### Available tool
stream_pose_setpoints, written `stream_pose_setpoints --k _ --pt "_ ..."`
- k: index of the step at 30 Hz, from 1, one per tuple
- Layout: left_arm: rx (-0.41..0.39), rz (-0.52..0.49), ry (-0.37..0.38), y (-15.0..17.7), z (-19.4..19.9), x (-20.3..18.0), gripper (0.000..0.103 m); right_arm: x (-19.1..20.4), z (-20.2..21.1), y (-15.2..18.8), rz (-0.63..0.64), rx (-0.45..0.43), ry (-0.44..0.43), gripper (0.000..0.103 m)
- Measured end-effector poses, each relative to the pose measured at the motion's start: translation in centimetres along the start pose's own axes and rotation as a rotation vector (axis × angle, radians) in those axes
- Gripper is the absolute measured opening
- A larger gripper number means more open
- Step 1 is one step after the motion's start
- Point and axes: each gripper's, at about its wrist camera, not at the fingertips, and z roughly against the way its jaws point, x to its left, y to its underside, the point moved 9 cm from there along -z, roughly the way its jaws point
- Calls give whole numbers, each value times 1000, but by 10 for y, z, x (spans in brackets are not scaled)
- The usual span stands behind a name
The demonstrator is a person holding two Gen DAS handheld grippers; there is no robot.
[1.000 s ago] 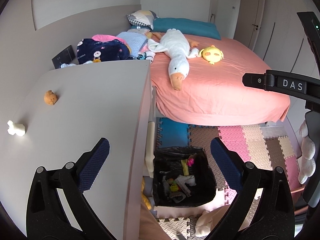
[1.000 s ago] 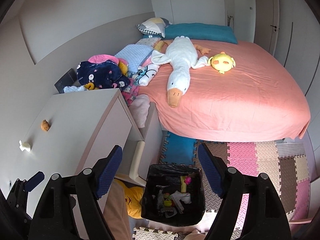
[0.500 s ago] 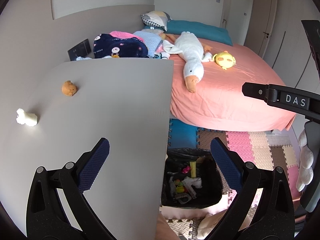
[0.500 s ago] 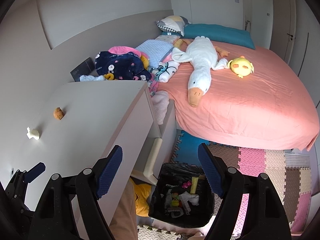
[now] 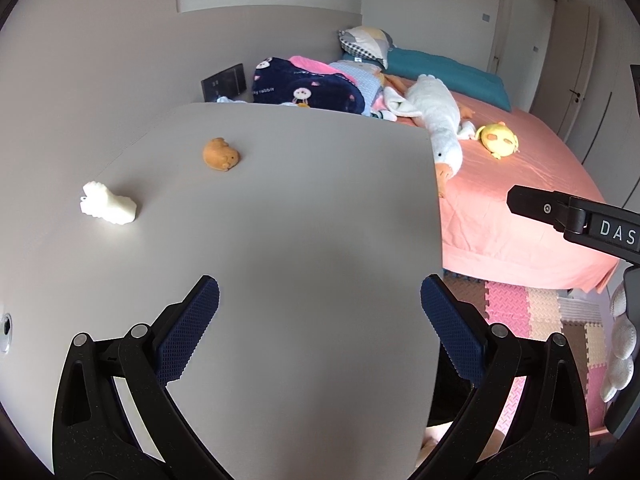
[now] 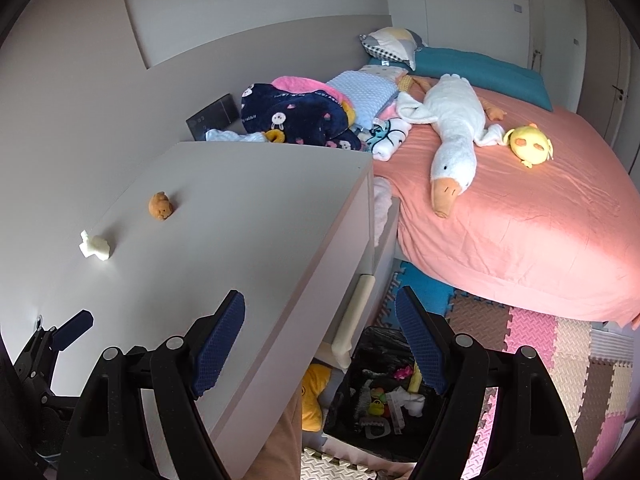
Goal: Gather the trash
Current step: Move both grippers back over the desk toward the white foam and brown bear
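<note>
Hovering both tools empty over the desk (image 5: 304, 240), jaws wide: left gripper (image 5: 320, 316), right gripper (image 6: 320, 320). Bin (image 6: 384, 404) sits below my right one. Ahead-left of the left: white lump (image 5: 108, 204), brown lump (image 5: 221, 154). Both look light, soft; I'd pinch across their narrow sides.

1. The tabletop (image 5: 300, 220) is plain pale grey.
2. A small orange-brown toy (image 5: 221, 154) and a white lump (image 5: 108, 204) lie on it.
3. The bed sheet (image 6: 520, 216) is salmon pink.
4. The plush goose (image 6: 452, 132) is white with an orange bill.
5. The floor mats (image 6: 560, 348) are pink, beige and brown.
6. The trash bin (image 6: 384, 396) is black.
</note>
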Motion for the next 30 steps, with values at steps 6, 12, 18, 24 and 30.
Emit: stream_pose_setpoints --k 6,12,18,24,30 --pt "8 57 -54 2 -4 38 98 27 -18 -4 24 14 -31 78" --pt "22 140 -103 4 -12 80 98 58 -37 -5 67 39 -58 78" --pt "25 194 -134 1 -19 113 98 87 -56 -8 102 56 -77 78" --pt "25 252 -150 -7 -28 142 98 112 -77 -13 132 70 -89 78" --pt "35 313 -157 -17 -41 172 98 128 -99 -22 126 99 -112 78"
